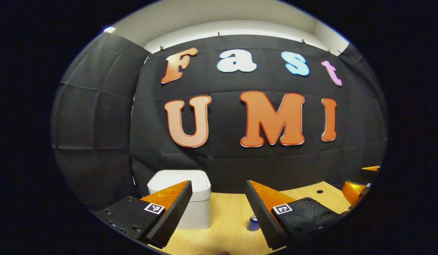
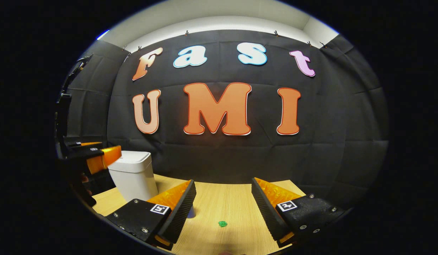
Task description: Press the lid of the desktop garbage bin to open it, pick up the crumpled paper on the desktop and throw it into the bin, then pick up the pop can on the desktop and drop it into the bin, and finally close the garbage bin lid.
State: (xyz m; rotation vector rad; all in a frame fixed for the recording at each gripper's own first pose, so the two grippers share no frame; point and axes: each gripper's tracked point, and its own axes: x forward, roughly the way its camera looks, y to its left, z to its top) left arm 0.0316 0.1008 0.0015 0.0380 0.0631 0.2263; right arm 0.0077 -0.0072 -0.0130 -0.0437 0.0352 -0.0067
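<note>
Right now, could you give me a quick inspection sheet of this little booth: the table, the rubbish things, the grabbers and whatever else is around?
Surface: light wooden table, with a dark round hole near its far right.
Job's things: white bin upright at the back left, lid shut; pop can standing on the table right of the bin. Crumpled paper: nothing seen.
Clutter: small green speck on the table.
Grippers: left gripper open and empty, held above the table; right gripper open and empty.
Cables: nothing seen.
Surroundings: black cloth wall, pale ceiling above.
</note>
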